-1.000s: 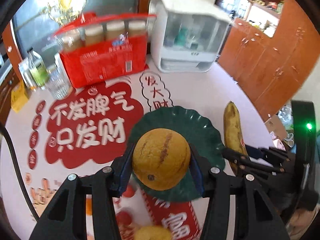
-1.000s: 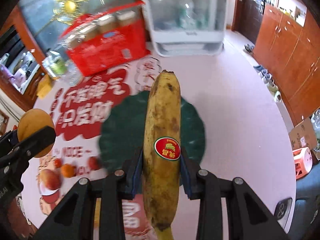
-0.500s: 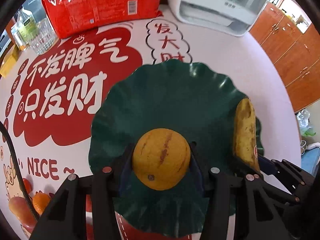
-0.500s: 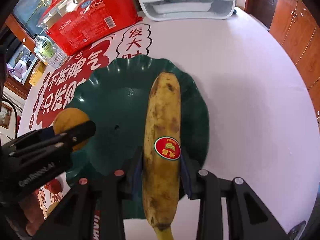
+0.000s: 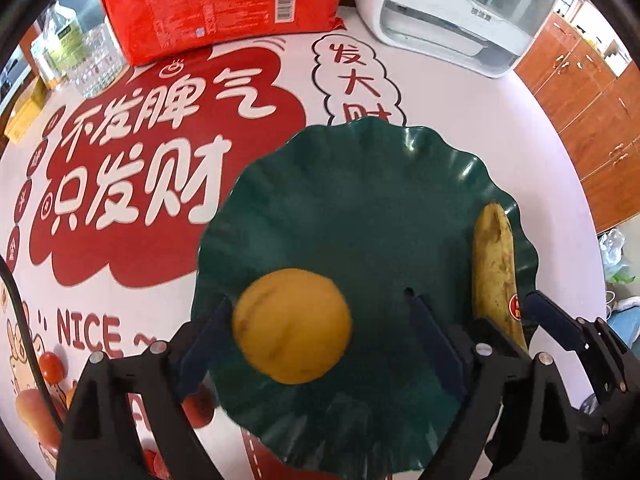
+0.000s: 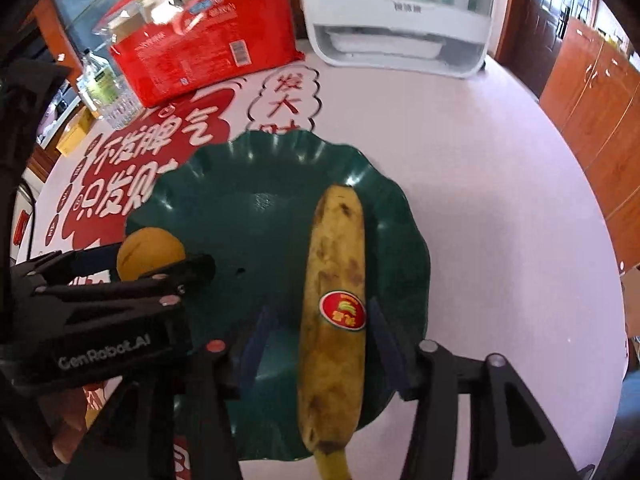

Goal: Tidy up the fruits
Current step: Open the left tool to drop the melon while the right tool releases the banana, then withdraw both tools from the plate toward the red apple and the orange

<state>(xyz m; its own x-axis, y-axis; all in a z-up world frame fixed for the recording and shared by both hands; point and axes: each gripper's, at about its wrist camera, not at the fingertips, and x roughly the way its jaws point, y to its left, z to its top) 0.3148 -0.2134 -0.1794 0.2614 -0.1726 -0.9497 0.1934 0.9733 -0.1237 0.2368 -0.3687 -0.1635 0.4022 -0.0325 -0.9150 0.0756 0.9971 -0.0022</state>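
A home dining room: wooden cabinets (image 5: 592, 120); printed tablecloth (image 5: 460, 92); countertop dish sterilizer (image 5: 452, 20).

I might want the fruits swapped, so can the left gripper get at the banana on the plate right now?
Probably not directly. The right gripper straddles the banana, jaws opening, and the orange fruit sits between the left gripper fingers on the green plate.

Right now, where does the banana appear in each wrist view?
Left wrist view: banana at the right side, along the green plate's right rim.
Right wrist view: banana lower centre, between the opening jaws.
Shared landmark: red package.
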